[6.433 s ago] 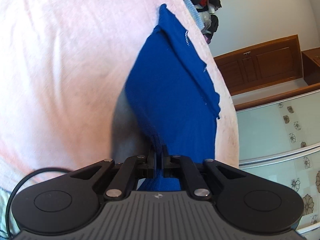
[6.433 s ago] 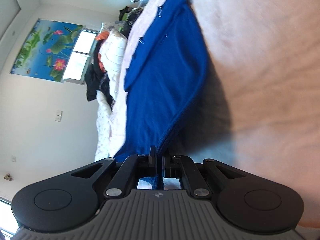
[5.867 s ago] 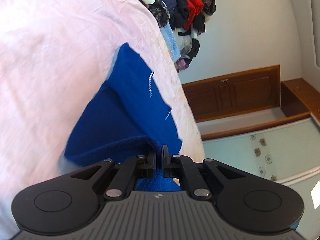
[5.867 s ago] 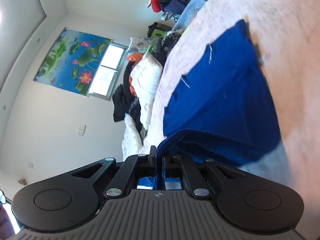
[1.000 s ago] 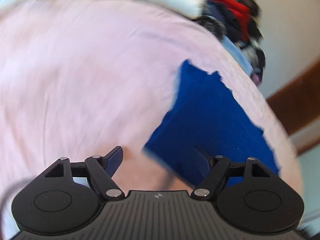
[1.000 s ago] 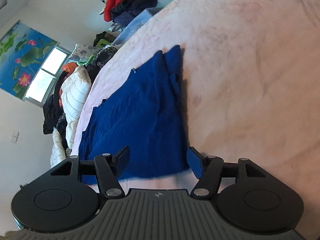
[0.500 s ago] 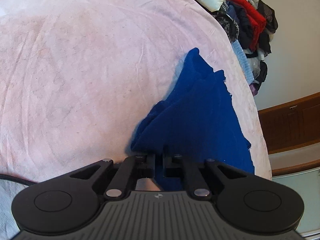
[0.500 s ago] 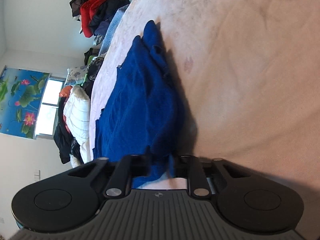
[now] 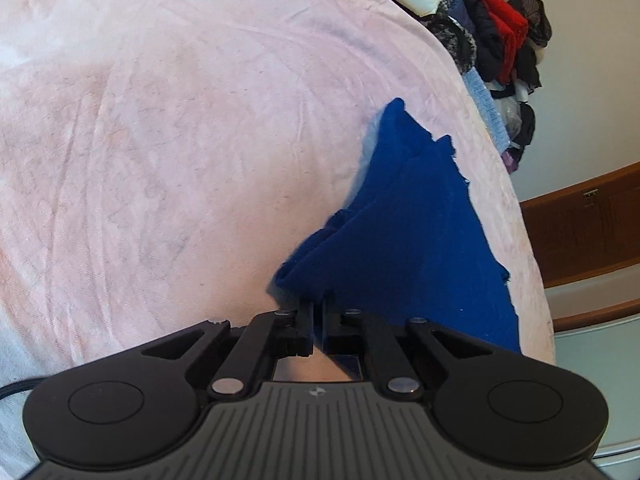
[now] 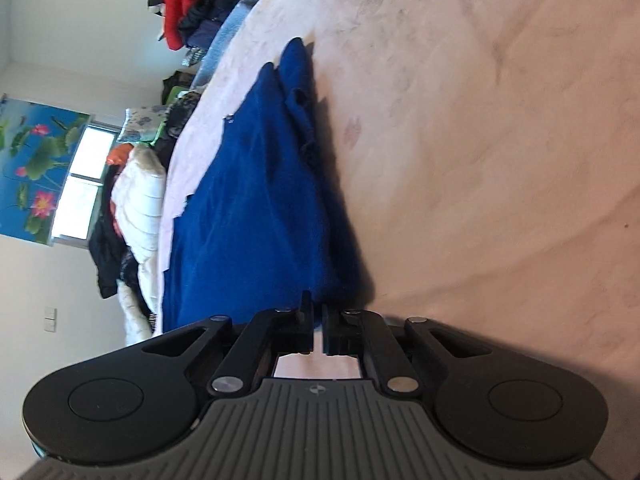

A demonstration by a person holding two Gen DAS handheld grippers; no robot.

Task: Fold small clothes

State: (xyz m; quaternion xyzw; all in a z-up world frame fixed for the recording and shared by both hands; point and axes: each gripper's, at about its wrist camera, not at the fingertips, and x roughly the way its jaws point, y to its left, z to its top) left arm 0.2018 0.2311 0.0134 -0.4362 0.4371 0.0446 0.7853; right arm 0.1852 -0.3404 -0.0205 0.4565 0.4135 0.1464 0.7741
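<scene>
Pinching the near edge of the blue garment (image 9: 408,240), the left gripper (image 9: 318,316) is closing its fingers tight on a bunched corner of cloth, and the right gripper (image 10: 317,320) is doing the same at another near corner, its fingers together on a thin fold with only a sliver of gap between them. The garment is lying on the pink sheet (image 9: 160,140) of a bed, near the edge of the sheet that shows beyond it in both views, already doubled over itself, with layered edges showing at its far end. A pile of clothes (image 9: 496,40) is sitting well beyond it at the far corner.

The step in hand appears to be the next fold: both near corners are being held so the near edge can be carried over toward the far end. Doing this well is likely depending on a few things. Each grip should be catching every layer at its corner; the cloth looks thick and bunched at the left fingers, so a layer could be slipping free on the lift, and from these views it is not clear that all layers are caught. Both hands should be rising together and keeping the edge taut between them, so the cloth is not sagging in the middle. The edge should then be travelling straight over the garment, lining up with the far edge before any release, since the soft sheet may be dragging with the cloth and skewing the fold.
</scene>
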